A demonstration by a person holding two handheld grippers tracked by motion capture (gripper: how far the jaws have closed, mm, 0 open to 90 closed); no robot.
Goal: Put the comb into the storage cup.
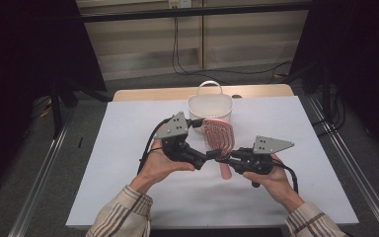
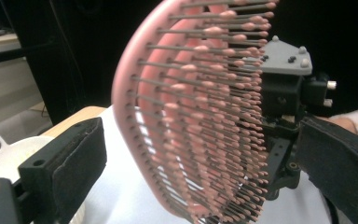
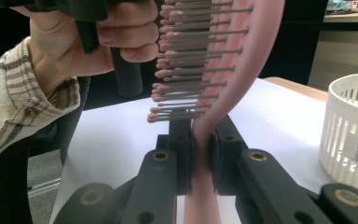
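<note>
Pink hairbrush (image 1: 218, 138), white basket (image 1: 210, 106), plaid sleeve (image 1: 121, 215).

a white basket (image 1: 210, 106) with slatted walls and a looped handle stands upright at the far edge of the white sheet (image 1: 118, 163) that covers the wooden table (image 1: 143, 93). behind it, black cables (image 1: 187, 69) hang down the pale wall and trail across the grey floor (image 1: 10, 197).
</note>
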